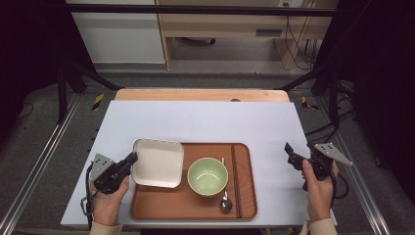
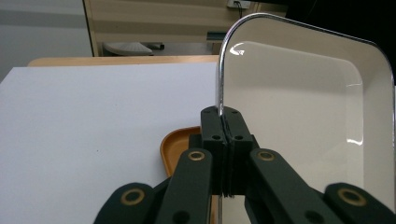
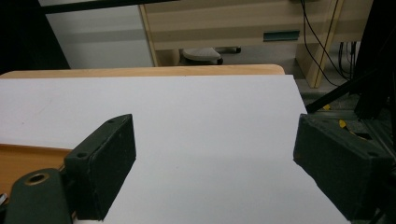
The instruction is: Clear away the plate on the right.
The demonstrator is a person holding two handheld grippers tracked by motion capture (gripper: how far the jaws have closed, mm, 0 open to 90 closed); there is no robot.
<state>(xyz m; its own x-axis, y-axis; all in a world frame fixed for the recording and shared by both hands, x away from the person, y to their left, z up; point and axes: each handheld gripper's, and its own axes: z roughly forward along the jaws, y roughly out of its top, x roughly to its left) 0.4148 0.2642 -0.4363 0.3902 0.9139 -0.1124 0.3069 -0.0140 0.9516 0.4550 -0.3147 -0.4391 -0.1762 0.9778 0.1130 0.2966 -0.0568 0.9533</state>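
A white square plate rests over the left end of the brown tray. My left gripper is shut on the plate's left rim, and in the left gripper view the jaws pinch the thin edge of the tilted plate. A green bowl sits in the middle of the tray, with a metal spoon and dark chopsticks to its right. My right gripper hovers open over the white table right of the tray, nothing between its wide-apart fingers.
The white table top stretches behind the tray to a wooden edge. Black frame posts and cables stand at both sides. A wooden desk stands farther back on the floor.
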